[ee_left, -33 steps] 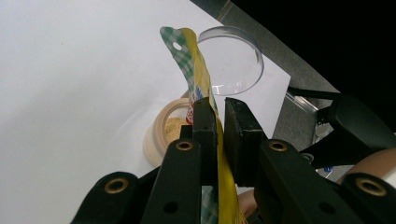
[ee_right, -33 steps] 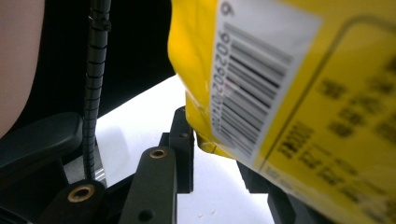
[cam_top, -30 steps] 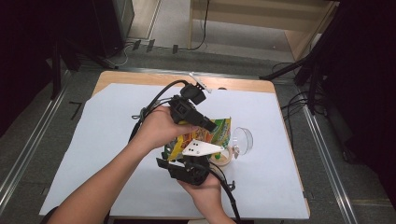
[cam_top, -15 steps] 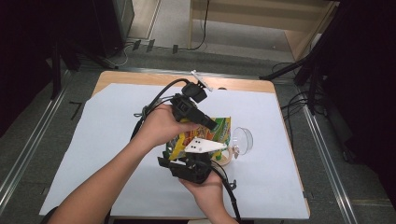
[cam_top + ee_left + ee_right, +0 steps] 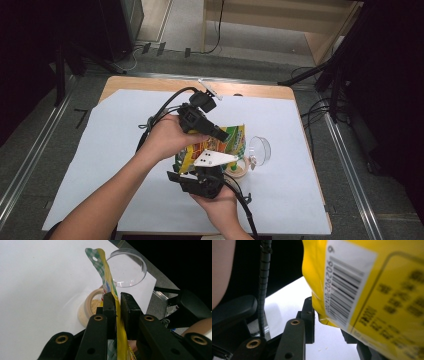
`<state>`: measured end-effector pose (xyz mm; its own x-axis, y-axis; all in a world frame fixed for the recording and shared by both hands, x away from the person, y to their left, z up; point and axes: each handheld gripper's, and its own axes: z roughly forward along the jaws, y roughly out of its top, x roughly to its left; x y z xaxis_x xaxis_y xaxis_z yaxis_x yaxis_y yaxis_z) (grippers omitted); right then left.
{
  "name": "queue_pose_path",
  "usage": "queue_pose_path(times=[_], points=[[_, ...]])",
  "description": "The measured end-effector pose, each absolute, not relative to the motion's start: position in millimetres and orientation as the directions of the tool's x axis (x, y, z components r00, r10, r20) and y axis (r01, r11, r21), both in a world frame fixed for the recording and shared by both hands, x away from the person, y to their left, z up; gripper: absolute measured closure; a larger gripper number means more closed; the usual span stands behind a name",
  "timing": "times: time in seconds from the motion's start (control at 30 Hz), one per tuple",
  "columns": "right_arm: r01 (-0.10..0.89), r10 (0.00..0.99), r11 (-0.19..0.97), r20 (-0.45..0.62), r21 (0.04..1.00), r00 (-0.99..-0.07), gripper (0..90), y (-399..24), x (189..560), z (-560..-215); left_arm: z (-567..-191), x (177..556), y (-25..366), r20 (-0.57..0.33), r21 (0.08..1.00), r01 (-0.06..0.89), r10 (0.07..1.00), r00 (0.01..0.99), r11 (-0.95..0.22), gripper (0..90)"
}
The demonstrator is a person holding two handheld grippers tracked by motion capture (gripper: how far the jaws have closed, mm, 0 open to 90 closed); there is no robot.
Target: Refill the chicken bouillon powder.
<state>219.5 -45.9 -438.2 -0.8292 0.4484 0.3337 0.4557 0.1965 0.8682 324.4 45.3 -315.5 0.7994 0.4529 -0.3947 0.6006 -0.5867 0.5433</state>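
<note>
- The table (image 5: 100, 165) has a big white sheet on it, and the work happens at about 4 o'clock from its middle.
- The yellow bag (image 5: 231, 141) is held up above the jar, tipped over its mouth (it looks like the bag is being poured out).
- The left gripper (image 5: 118, 305) pinches the bag's thin edge tight between its two jaws, near the top of the bag.
- The right gripper (image 5: 329, 322) is at the bag's bottom corner. Its jaws have just been opening a little, with the corner between them, and I can't tell if they press on it.
- The small jar (image 5: 92, 307) sits on the sheet right under the bag, with sandy crumbs inside. So some pouring looks done.
- The clear round lid (image 5: 259, 149) lies just beside the jar at about 2 o'clock from it. Putting it back on is left to do.
</note>
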Motion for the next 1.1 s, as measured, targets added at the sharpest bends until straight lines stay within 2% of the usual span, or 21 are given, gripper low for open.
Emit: queue_pose_path(times=[0.33, 0.57, 1.1], points=[[0.435, 0.443, 0.241, 0.301, 0.868, -0.845, 61.2, -38, 214, -449, -329, 320, 69, -0.443, 0.559, 0.621, 0.436, 0.783, -0.549, 83.4], [0.39, 0.446, 0.299, 0.234, 0.871, -0.864, 61.2, -34, 210, -457, -338, 315, 83, -0.473, 0.57, 0.631, 0.418, 0.775, -0.525, 83.3], [0.35, 0.428, 0.367, 0.178, 0.862, -0.886, 58.4, -38, 203, -471, -348, 307, 89, -0.443, 0.579, 0.601, 0.406, 0.8, -0.551, 86.0]])
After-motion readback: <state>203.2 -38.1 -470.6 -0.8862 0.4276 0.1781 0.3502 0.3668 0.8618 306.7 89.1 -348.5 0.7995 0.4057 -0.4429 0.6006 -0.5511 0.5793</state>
